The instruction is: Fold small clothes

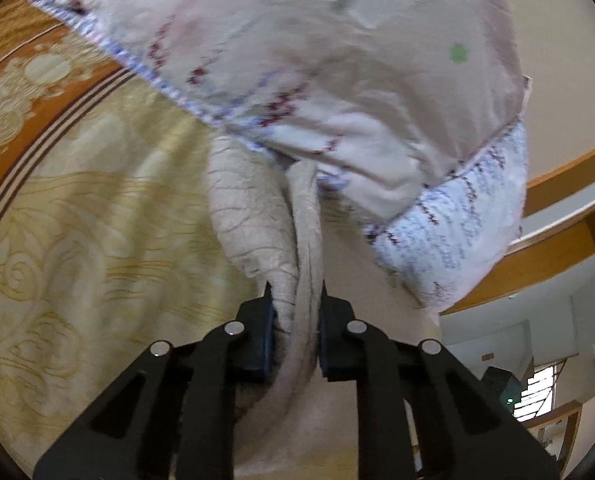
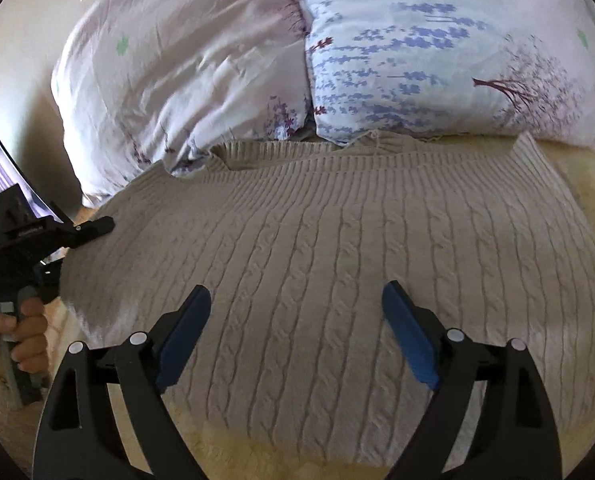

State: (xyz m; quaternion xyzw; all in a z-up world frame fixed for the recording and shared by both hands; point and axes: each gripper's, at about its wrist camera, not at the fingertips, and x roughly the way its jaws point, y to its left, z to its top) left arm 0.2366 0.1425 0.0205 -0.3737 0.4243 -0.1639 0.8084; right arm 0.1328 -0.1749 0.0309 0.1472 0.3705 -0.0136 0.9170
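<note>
— Bedding first: what does the sweater point(image 2: 317, 248) lie on?

— Yellow-cream bedspread point(image 1: 81, 216) with swirl pattern and an orange striped border. Two pillows point(image 2: 437, 60) in pale floral covers at the far edge, just touching the sweater's ribbed band. Plain wall point(image 2: 17, 60) behind, with a socket plate high up; wooden bed frame point(image 1: 557, 240) beside the pillows.

— Item description?

— One beige cable-knit sweater, spread flat across the bed. Cables run from the near edge toward the pillows. Ribbed band along the far edge, a few loose threads there. Long axis runs side to side in the right wrist view.

— Grippers?

— Left gripper point(image 1: 295, 300): jaws clamped on a bunched fold of the sweater at its left edge, cloth squeezed between the pads. In the right wrist view a hand point(image 2: 25, 340) holds its handle. Right gripper point(image 2: 297, 312): jaws wide apart, poised over the sweater's middle, nothing between the blue pads point(image 2: 407, 340).
</note>
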